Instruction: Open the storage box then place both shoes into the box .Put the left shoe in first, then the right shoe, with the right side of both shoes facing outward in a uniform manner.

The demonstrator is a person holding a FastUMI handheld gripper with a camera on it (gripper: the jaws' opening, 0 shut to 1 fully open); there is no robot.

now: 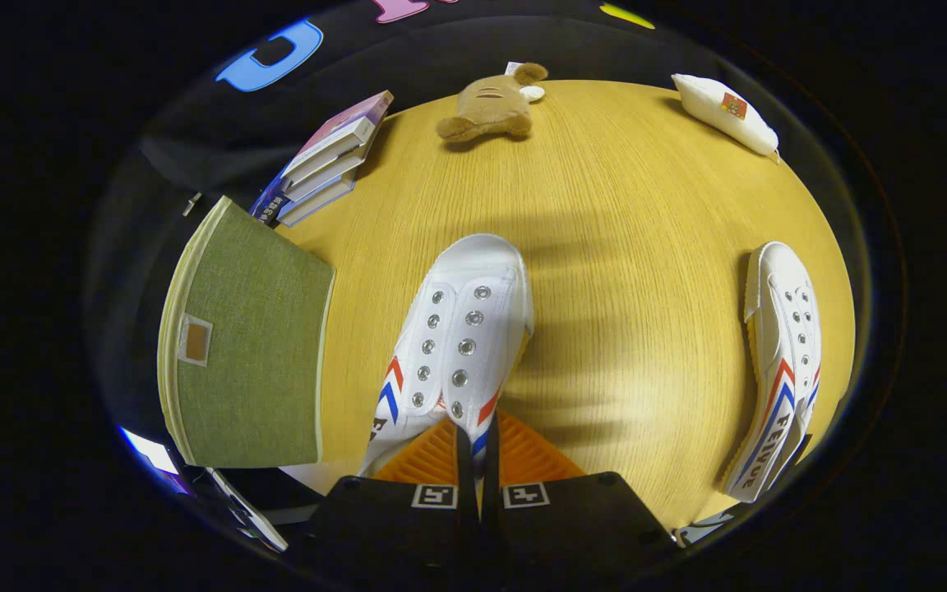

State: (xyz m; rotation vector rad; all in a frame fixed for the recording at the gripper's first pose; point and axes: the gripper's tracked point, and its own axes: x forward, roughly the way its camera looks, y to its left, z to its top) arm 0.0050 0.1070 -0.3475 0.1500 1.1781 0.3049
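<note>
A staged booth dressed up like a home corner: black cloth hung as the wall behind a round wooden bench (605,205) scattered with household bits, a stack of books (327,160), a plush bear (491,107), a small white pillow (724,113) and a green fabric storage box (247,345)

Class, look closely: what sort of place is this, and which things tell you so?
Probably a staged home tabletop: a wooden table holds stacked books, a plush toy and a green storage box. The gripper pinches one shoe.
</note>
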